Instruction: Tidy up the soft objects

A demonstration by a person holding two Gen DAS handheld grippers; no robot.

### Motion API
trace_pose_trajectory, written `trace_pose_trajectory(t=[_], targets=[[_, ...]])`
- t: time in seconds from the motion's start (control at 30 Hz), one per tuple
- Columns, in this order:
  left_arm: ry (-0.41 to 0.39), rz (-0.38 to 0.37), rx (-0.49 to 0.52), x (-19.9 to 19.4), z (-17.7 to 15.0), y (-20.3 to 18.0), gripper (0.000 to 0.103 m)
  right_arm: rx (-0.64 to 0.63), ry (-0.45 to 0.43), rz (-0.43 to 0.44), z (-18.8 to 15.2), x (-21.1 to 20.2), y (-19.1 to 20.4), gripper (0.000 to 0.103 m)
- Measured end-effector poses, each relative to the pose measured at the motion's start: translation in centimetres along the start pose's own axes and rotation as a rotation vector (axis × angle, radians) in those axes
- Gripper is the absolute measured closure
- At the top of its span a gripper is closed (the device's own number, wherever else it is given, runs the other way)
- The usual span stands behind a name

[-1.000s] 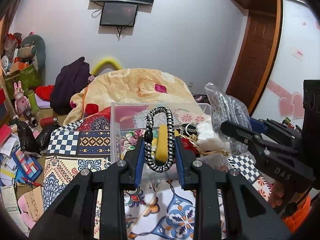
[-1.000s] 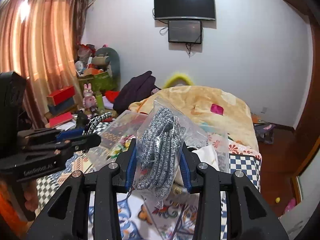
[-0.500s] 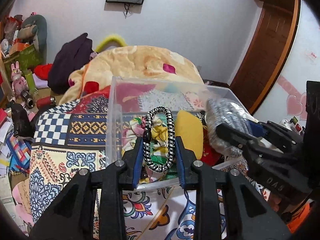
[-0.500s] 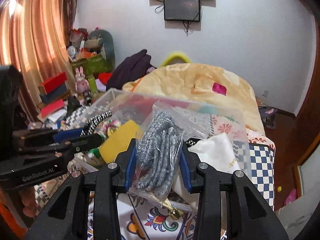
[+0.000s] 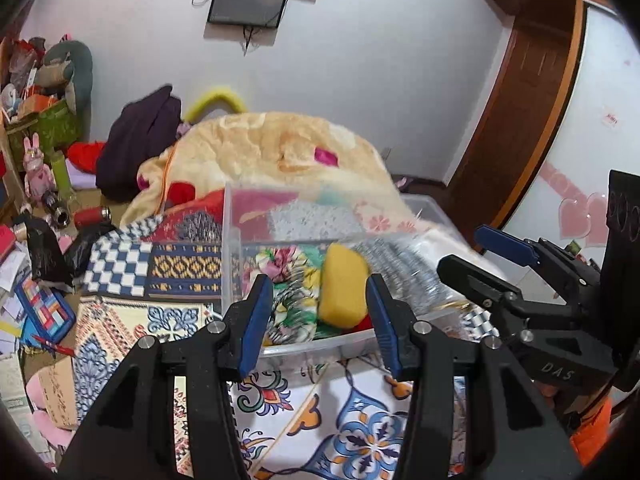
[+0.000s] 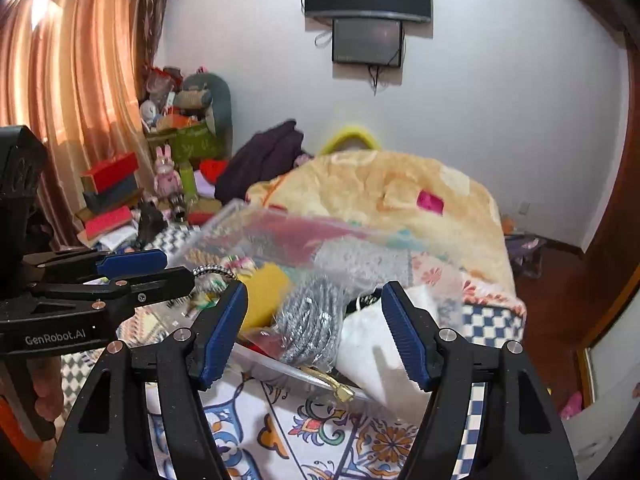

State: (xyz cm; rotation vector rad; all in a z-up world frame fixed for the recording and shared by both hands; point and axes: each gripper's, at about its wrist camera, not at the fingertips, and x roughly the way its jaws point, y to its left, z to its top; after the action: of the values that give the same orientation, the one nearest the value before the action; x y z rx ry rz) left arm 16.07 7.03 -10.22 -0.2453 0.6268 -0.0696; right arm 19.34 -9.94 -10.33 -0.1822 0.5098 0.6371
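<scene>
A clear plastic bin [image 5: 230,252] sits on the patterned bedspread and holds soft things. My left gripper [image 5: 318,312] is open and empty just above the bin's near rim. The black-and-white braided loop [image 5: 294,286] lies blurred in the bin on floral cloth, beside a yellow sponge [image 5: 342,292]. My right gripper [image 6: 314,328] is open and empty over the bin. The bagged grey knit item [image 6: 310,320] lies in the bin between its fingers, next to white cloth [image 6: 368,344]; it also shows in the left wrist view [image 5: 404,264].
A peach blanket [image 5: 280,148] is heaped behind the bin. A dark garment [image 5: 140,140] lies at the back left. Toys, boxes and papers crowd the floor at left [image 5: 36,280]. A wooden door [image 5: 516,100] stands at right. A gold tassel [image 6: 336,386] lies by the bin's rim.
Both grippers have opened over the bin. The braided loop has left the left gripper and the bagged grey knit item has left the right gripper; both now lie in the bin.
</scene>
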Motion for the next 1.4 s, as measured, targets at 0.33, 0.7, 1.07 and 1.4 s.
trace_pose_trajectory(t=[0.33, 0.7, 1.07, 1.4], targets=[[-0.213, -0.023, 0.069, -9.3, 2.2, -3.4, 0.051, 0.002, -0.225, -0.018, 2.4, -8.9, 0.5, 0.024], [-0.409, 0.024, 0.144, -17.1, 1.5, -7.2, 0.022, 0.015, -0.377, -0.016, 2.6, -15.0, 1.6, 0.014], [-0.461, 0.038, 0.137, -19.5, 1.0, -7.5, 0.004, 0.016, -0.429, -0.016, 1.7, -16.5, 2.5, 0.0], [-0.462, 0.058, 0.169, -19.4, 0.5, -8.3, 0.003, 0.031, -0.426, -0.007, 1.4, -16.4, 2.4, 0.0]])
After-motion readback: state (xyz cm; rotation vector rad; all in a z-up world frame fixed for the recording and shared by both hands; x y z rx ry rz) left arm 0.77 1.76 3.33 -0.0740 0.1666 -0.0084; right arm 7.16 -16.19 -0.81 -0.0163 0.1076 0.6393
